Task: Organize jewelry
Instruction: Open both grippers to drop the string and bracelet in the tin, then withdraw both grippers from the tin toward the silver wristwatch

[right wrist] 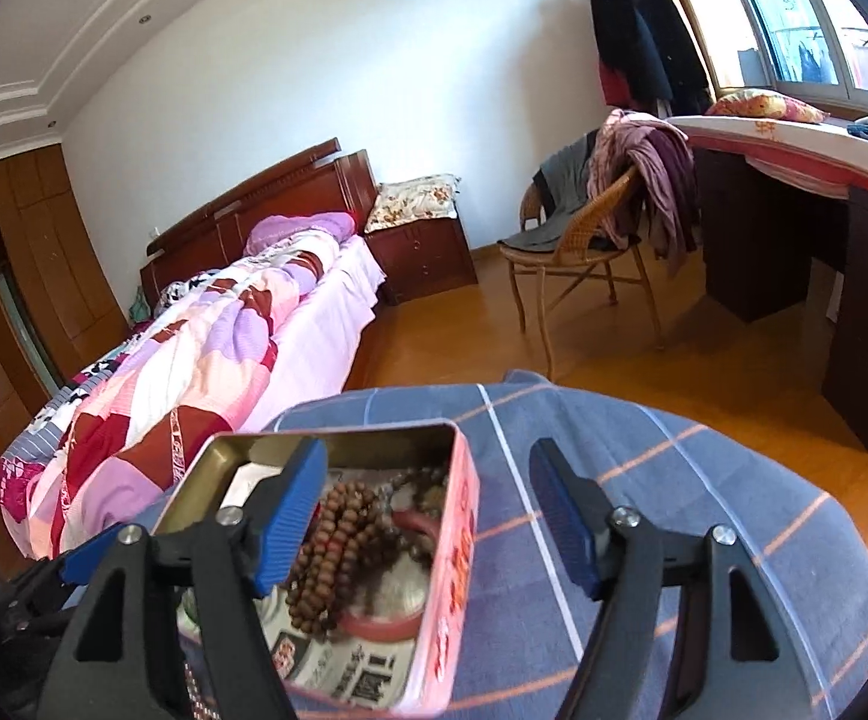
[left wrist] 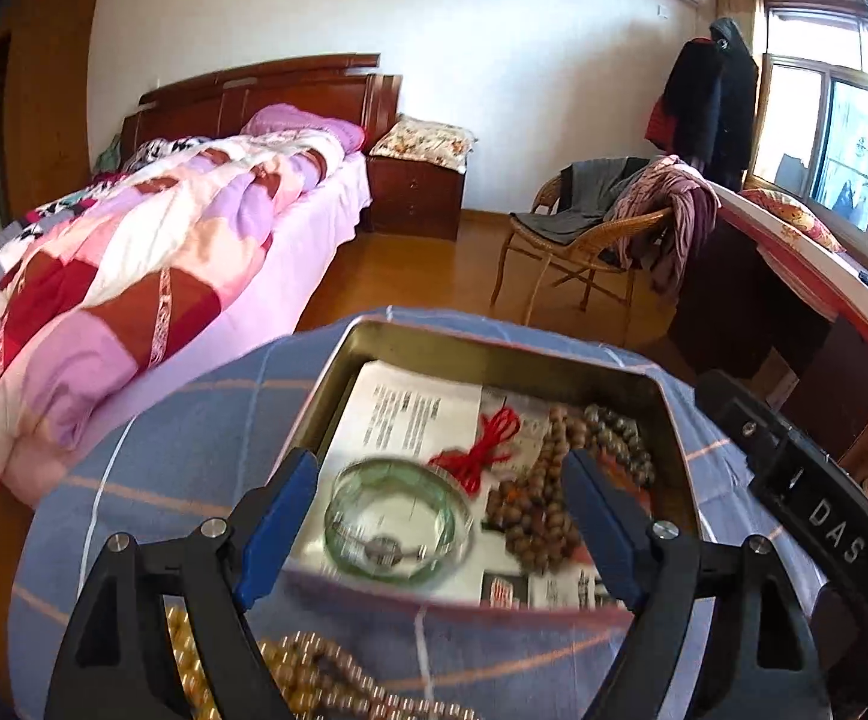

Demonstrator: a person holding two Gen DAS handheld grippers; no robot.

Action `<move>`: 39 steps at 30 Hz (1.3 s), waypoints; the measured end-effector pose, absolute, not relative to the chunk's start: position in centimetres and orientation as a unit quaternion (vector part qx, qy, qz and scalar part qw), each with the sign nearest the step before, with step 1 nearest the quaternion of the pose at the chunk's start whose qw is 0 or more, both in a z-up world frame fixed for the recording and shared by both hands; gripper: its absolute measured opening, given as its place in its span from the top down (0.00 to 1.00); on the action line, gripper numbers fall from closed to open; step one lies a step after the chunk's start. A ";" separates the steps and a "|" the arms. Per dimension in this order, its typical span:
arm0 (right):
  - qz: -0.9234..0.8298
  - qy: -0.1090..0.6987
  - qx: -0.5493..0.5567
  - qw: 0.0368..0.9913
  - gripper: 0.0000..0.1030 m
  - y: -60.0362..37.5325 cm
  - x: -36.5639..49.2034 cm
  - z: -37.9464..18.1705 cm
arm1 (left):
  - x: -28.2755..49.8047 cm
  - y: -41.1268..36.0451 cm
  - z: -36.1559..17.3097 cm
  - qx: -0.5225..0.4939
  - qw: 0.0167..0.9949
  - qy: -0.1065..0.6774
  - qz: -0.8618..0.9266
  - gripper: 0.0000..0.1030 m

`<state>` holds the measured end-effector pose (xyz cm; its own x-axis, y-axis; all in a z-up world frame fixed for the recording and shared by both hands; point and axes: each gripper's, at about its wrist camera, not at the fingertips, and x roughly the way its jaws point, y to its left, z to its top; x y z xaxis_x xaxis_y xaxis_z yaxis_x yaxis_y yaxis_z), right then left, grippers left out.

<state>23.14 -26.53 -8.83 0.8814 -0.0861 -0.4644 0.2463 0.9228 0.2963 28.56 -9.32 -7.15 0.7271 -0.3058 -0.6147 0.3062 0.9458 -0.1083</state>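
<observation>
The left claw point(left wrist: 439, 501) hung with its blue pads spread wide and gripping nothing, just above a green glass bangle point(left wrist: 398, 525) that lay flat in the near left of an open metal tin point(left wrist: 493, 354). The right claw point(right wrist: 428, 516) was likewise open and empty, its left pad over the tin's right side and its right pad over the blue checked cloth point(right wrist: 643, 480) beneath the tin. In the tin, to the right of the bangle, lay a red cord point(left wrist: 484, 447) and a heap of brown wooden beads point(left wrist: 538, 510), with darker beads point(left wrist: 619, 435) farther right, all on printed paper point(left wrist: 410, 414). The bangle would likely be stiff, smooth, slippery and breakable, best pinched gently across its rim; the bead strings would be light and limp, sagging from any hold, so the bunched middle seemed the safest place. More golden-brown beads point(left wrist: 314, 672) lay on the cloth nearer than the tin, partly cut off by the picture's edge and the claw. The bangle looked blurred, and a small metal piece inside it was unclear. A bed point(left wrist: 152, 252) stood far left.
</observation>
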 end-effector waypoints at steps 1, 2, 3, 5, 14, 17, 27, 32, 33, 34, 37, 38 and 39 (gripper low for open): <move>-0.088 0.228 0.177 0.953 0.29 -26.5 22.7 -8.8 | 28.0 -9.0 -7.2 0.004 0.930 0.330 -0.159 0.19; -0.087 0.230 0.180 0.953 0.28 -26.3 22.3 -8.7 | 27.7 -9.0 -7.2 0.007 0.931 0.330 -0.155 0.19; -0.086 0.233 0.181 0.952 0.28 -26.3 21.9 -8.6 | 27.3 -8.8 -7.2 0.014 0.933 0.329 -0.148 0.19; -0.085 0.240 0.181 0.950 0.28 -25.9 21.0 -8.8 | 26.1 -8.4 -7.2 0.034 0.935 0.326 -0.135 0.19; -0.074 0.270 0.173 0.944 0.28 -24.2 17.7 -10.1 | 22.6 -6.5 -8.0 0.048 0.938 0.328 -0.101 0.19; -0.073 0.268 0.170 0.945 0.28 -23.8 16.8 -10.2 | 21.7 -6.1 -8.3 0.047 0.938 0.330 -0.095 0.19; -0.071 0.276 0.136 0.949 0.28 -21.6 14.8 -11.0 | 18.9 -4.6 -9.1 0.060 0.941 0.324 -0.070 0.19; -0.068 0.280 0.127 0.949 0.28 -21.0 14.1 -11.0 | 18.2 -3.8 -9.1 0.061 0.943 0.322 -0.057 0.19; -0.069 0.279 0.126 0.949 0.28 -20.9 13.9 -11.0 | 18.0 -3.7 -9.1 0.062 0.943 0.321 -0.054 0.19; -0.069 0.278 0.126 0.950 0.28 -20.9 13.7 -10.9 | 17.8 -3.6 -9.1 0.063 0.944 0.320 -0.052 0.19; -0.069 0.277 0.126 0.950 0.28 -20.7 13.2 -10.8 | 17.2 -3.3 -9.3 0.068 0.945 0.317 -0.047 0.19; -0.068 0.276 0.126 0.950 0.28 -20.7 13.1 -10.7 | 17.0 -3.2 -9.3 0.069 0.945 0.317 -0.046 0.19; -0.068 0.276 0.126 0.951 0.28 -20.6 13.0 -10.7 | 16.8 -3.1 -9.4 0.072 0.945 0.316 -0.045 0.19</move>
<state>12.97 -20.65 -10.68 0.8387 -0.0606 -0.5411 0.1991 0.9591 0.2011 16.76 -3.14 -9.42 0.7967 -0.0391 -0.6031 0.1297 0.9857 0.1074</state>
